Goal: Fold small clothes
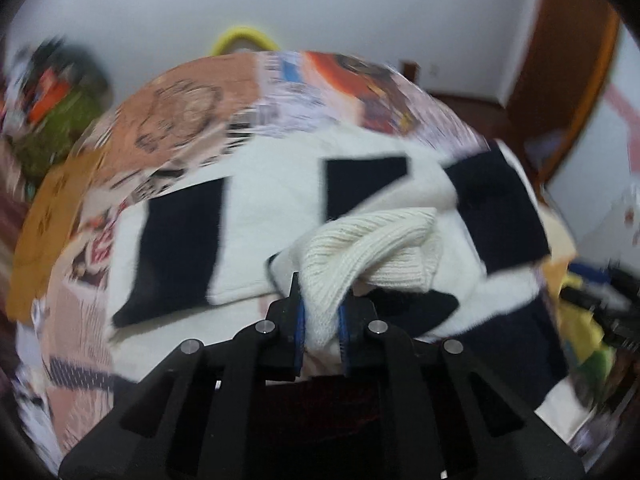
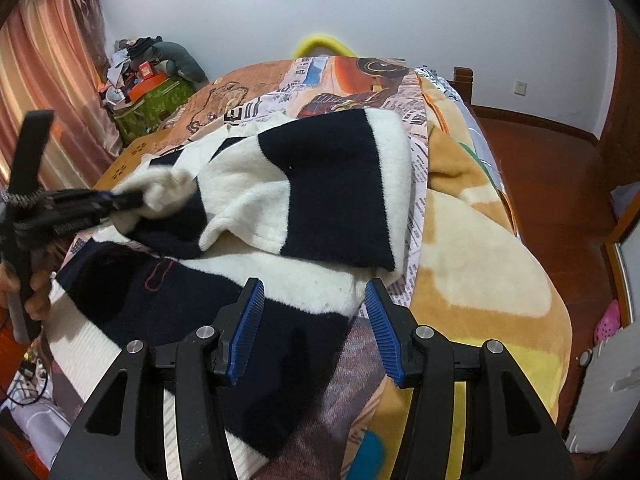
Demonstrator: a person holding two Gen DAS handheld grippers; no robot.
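Observation:
A white and navy block-patterned sweater (image 2: 332, 184) lies rumpled on the bed. In the left wrist view its white ribbed cuff (image 1: 372, 248) runs between the blue pads, and my left gripper (image 1: 322, 304) is shut on it. The right wrist view shows that same left gripper (image 2: 136, 200) at the left edge, pinching the bunched white sleeve, with a person's hand (image 2: 36, 292) on its handle. My right gripper (image 2: 314, 292) is open just above the sweater's near right edge. Nothing sits between its pads.
The bed is covered by a printed sheet (image 2: 320, 88) and a tan blanket (image 2: 480, 240) on the right. A green box piled with clutter (image 2: 152, 100) and pink curtains (image 2: 52, 80) stand at the left. Wooden floor (image 2: 540, 168) and a pink shoe (image 2: 608, 318) lie to the right.

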